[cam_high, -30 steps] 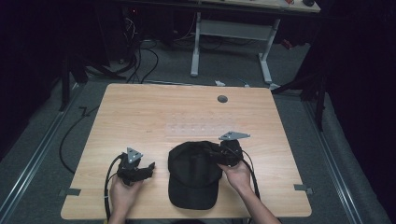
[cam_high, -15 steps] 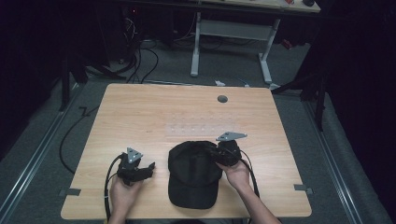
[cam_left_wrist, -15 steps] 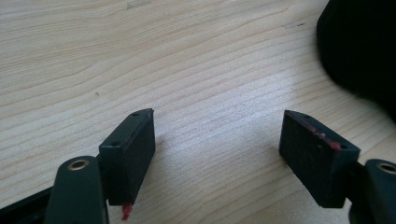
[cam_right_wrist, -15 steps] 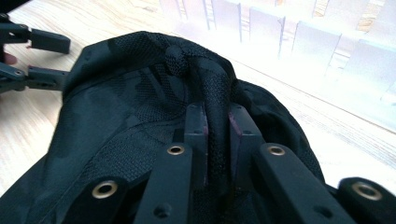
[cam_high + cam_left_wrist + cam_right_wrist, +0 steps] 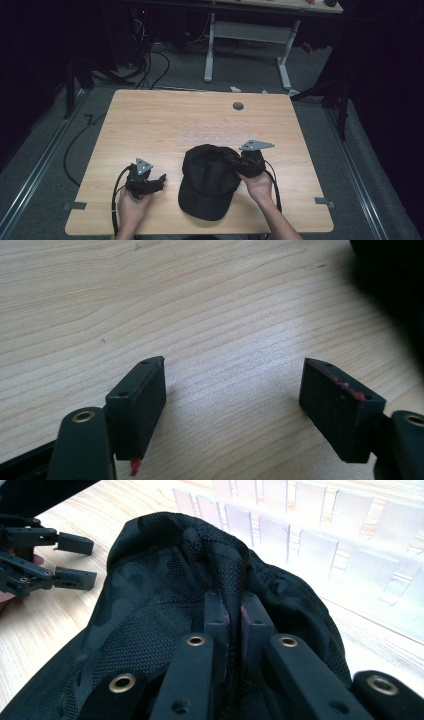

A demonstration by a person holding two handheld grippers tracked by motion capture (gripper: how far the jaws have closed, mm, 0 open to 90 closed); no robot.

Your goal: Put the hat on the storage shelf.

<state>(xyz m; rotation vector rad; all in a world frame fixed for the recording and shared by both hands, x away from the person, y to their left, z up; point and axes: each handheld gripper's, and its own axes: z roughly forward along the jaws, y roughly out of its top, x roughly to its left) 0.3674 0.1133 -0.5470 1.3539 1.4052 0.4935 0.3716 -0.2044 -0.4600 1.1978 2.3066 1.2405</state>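
Black cap (image 5: 210, 180) unlabelled, fabric pinched in right gripper (image 5: 233, 612).

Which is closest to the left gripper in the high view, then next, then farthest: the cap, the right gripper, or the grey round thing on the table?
1. Cap: just right of the left gripper.
2. Right gripper: across the cap, pinching its crown.
3. Grey round thing: near the table's far edge.

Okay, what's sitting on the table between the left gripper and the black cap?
Nothing: in the high view the stretch between the left gripper and the black cap is bare wooden table. The left gripper view shows bare wood between its open jaws too.
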